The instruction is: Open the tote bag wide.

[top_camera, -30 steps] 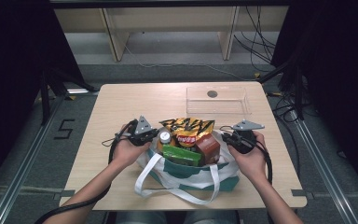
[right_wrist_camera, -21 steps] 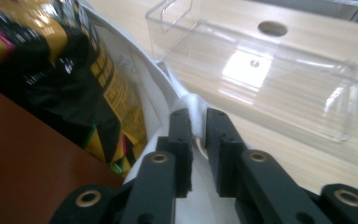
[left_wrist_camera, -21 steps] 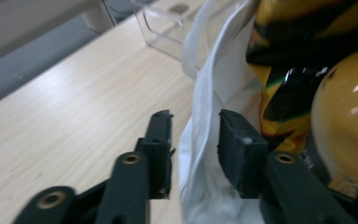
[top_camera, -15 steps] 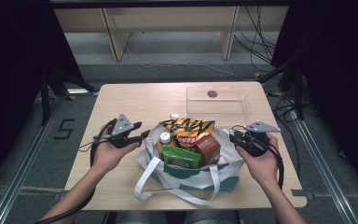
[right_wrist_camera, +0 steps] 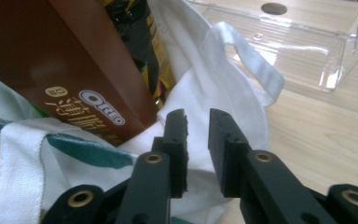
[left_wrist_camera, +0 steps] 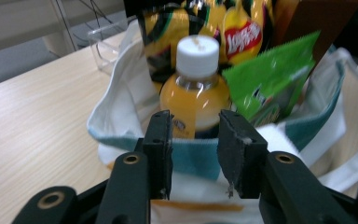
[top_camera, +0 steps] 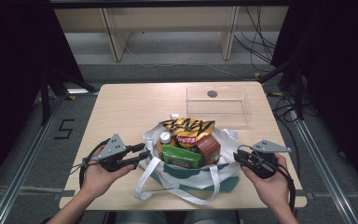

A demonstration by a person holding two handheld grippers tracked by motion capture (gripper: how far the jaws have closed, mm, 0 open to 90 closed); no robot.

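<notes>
Tote bag (top_camera: 186, 175), white cloth with a teal band, sits on the near half of the worktop (top_camera: 130, 107), packed full and standing open, between the two grippers.

Left gripper (top_camera: 137, 154): fingers (left_wrist_camera: 161, 140) apart with a moderate gap, having just been closing; nothing between them. Bag rim lies straight ahead of the tips, just short of touching as far as the left gripper view tells. Directly beyond the gap, inside the bag: orange drink bottle (left_wrist_camera: 195, 88), white cap, upright. Green packet (left_wrist_camera: 270, 79) to the right of the fingers, tilted.

Right gripper (top_camera: 242, 161): fingers (right_wrist_camera: 177, 140) close together with a narrow gap, also just closing; gap empty. White cloth of the bag's side is bunched right at the tips. Brown biscuit box (right_wrist_camera: 74, 70) ahead and to the left of them, leaning. A bag handle (right_wrist_camera: 247, 60) loops ahead and to the right.

Farther in the bag: yellow-and-black crisp bags (top_camera: 187, 128) at the far side.

Beyond the bag, well apart from both sets of fingers: clear plastic tray (top_camera: 219, 100), empty.

Judgement: both hands flank the bag about equally near; each rim lies inward from its fingers, so the next grasp turns on closing across the cloth edge from either side.
</notes>
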